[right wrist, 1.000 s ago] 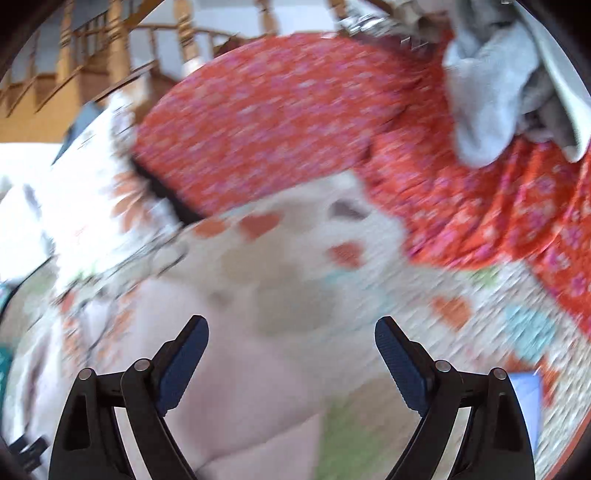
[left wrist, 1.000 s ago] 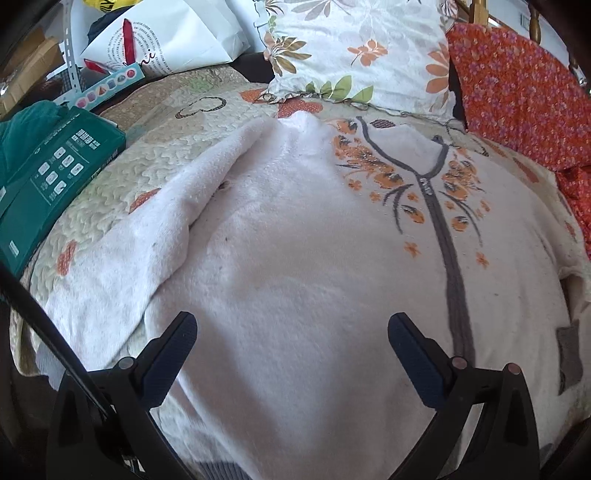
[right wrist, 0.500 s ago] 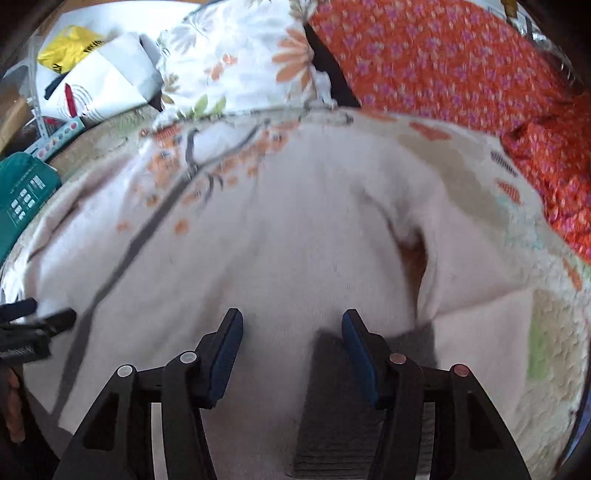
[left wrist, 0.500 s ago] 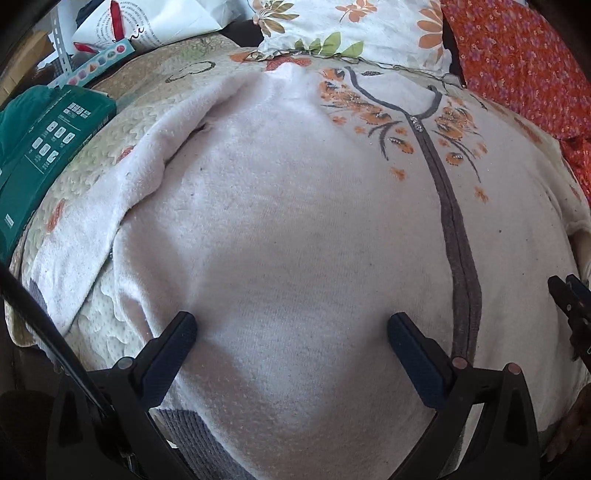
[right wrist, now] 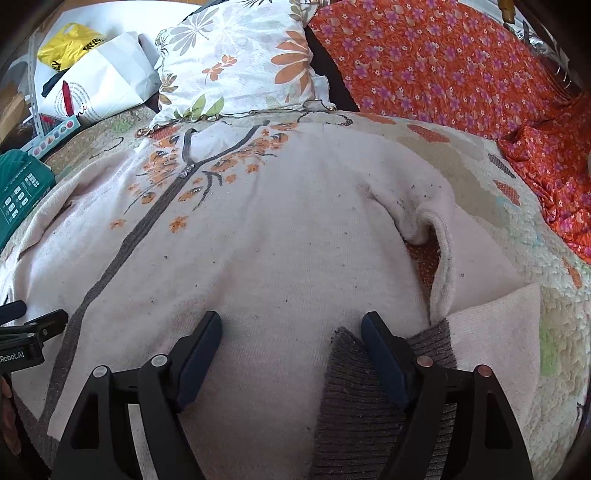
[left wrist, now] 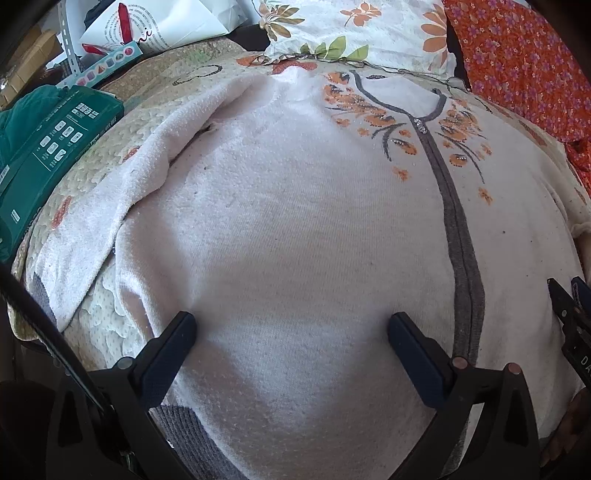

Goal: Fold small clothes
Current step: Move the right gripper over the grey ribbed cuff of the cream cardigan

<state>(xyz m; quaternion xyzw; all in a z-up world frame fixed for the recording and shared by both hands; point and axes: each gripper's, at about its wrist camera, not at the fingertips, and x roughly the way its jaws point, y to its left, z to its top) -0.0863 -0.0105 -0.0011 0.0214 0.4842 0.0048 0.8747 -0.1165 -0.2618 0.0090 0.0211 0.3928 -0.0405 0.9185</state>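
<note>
Item: pale pink sweater, knit, with a grey zip line down the front, orange leaf embroidery near the collar and grey ribbed cuffs and hem. It lies spread flat, front up, on a quilted bedspread on a bed. One sleeve trails along the left in the left wrist view; the other sleeve is bent back on the right in the right wrist view, its grey cuff lying over the hem area.

Left gripper: jaws spread wide and released, nothing pinched. The sweater's lower body lies beneath and between them; whether the tips touch the cloth cannot be told.

Right gripper: jaws apart and released, having just been opening again after a partial closing. Sweater cloth lies between them; the right-hand fingertip sits at the edge of the grey cuff. No pad presses on cloth.

Change from the earlier frames: the right wrist view a second ago was blurred and aimed at the orange fabric and a wooden railing; it is now down over the sweater's lower right. The left wrist view has come somewhat lower and nearer the hem, and the right gripper's tip now shows at its right edge.

Surroundings: floral pillow beyond the collar, orange flowered fabric to the right, green box to the left, white paper bag at the back, yellow bag above it.
</note>
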